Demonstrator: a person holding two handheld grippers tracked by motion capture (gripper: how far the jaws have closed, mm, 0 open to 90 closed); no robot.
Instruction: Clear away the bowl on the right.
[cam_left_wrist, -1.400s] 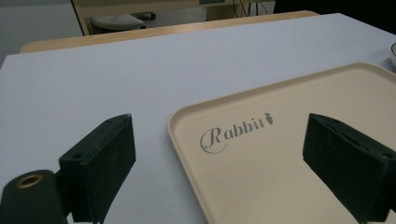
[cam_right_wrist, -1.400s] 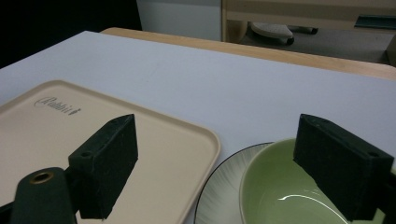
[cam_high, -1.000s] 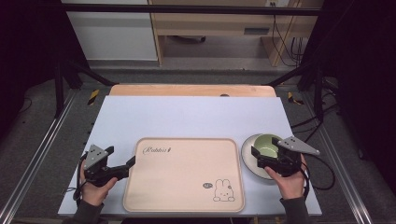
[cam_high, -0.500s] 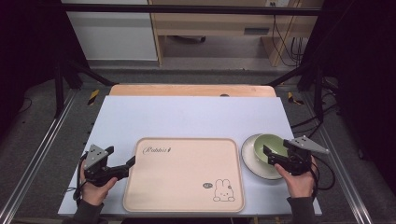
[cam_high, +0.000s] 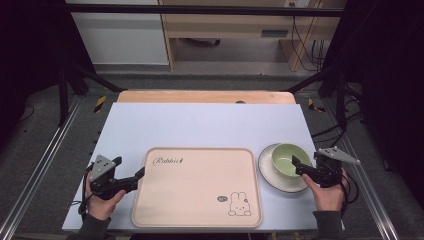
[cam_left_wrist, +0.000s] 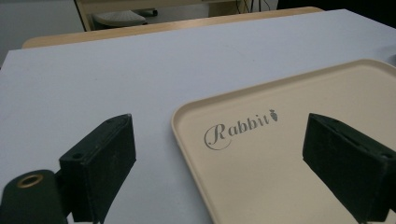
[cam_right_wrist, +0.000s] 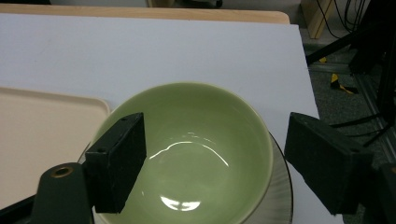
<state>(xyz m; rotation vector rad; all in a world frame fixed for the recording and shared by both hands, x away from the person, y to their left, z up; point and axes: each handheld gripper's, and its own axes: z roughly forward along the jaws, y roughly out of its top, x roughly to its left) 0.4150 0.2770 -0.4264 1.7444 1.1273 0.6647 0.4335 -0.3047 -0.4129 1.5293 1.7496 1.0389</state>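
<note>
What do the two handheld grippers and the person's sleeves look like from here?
Both the left gripper and the right gripper are black, each with two blocky rectangular jaws and a grey three-cornered plate on top. A black cable trails from each. In the left gripper view a brass-coloured ring sits in the body near one jaw. The person wears dark sleeves.

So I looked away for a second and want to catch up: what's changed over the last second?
The right gripper drew back toward the table's right edge, off the green bowl, which it had been over; its jaws are open, with the near one over the bowl's right rim. The left gripper stayed open at the left edge of the tray. Bowl, saucer and tray kept their places.
</note>
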